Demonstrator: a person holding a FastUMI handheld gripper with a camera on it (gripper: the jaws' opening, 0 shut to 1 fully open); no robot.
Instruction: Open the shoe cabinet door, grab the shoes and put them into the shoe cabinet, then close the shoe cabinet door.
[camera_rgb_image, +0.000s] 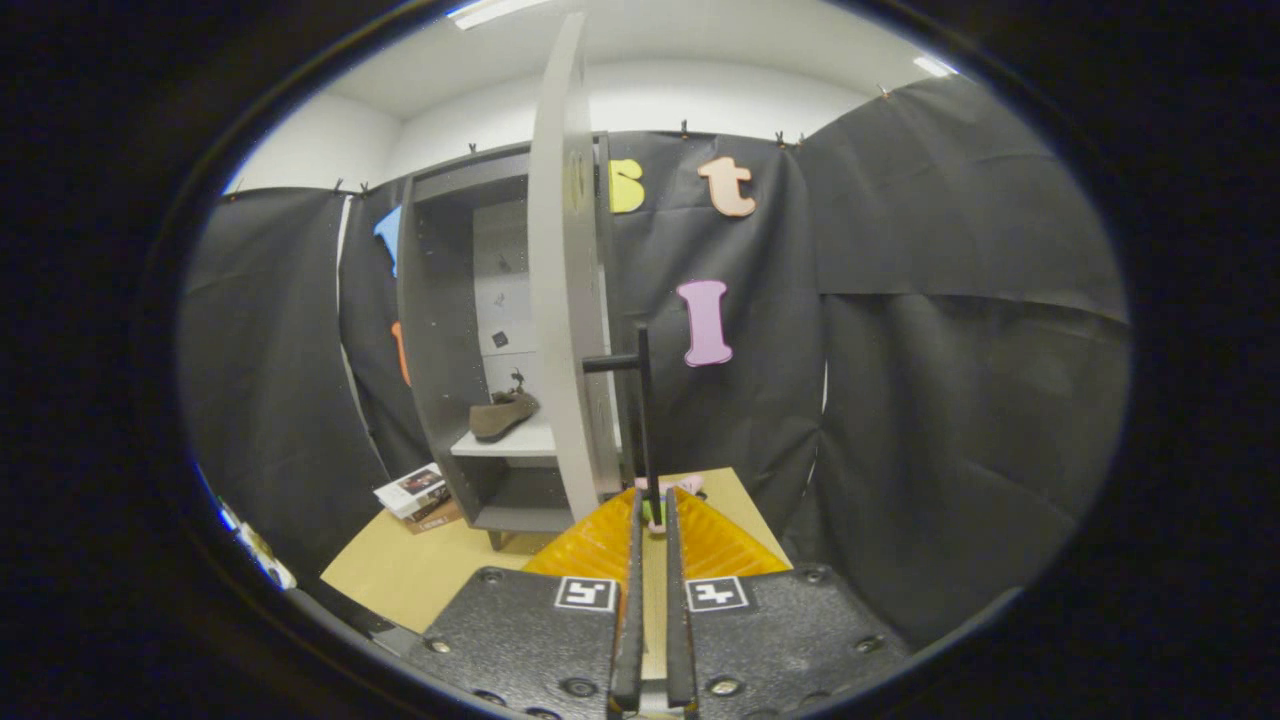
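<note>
The claw (651, 520) is sitting at the near end of the scene with its two fingers (632, 600) drawn narrow, running almost side by side with only a thin gap between them. Their tips are closing around the lower end of the door's thin dark handle (643, 420), a bar standing upright with a short stub joining it to the door; whether both fingers are actually pressing on the bar I cannot tell, since the contact point is small and partly hidden. Just past the tips, a small pink and green thing (668, 488) is lying on the surface (400, 570), too small to identify. The tan surface is spreading out beneath and to the left of the fingers. On it, off to the left and near the foot of the cabinet, a small stack of books (418, 494) is lying flat. Right ahead of the tips the grey door (562, 300) is standing open, seen nearly edge-on, rising tall above the claw. Beyond and left of the door the cabinet (430, 330) is showing its open inside, with a pale shelf (510, 442) across it. A brown shoe (503, 414) is resting on that shelf, inside the cabinet, toe pointing left, well beyond the fingers. Behind everything the black cloth wall (950, 350) is hanging around the booth.
</note>
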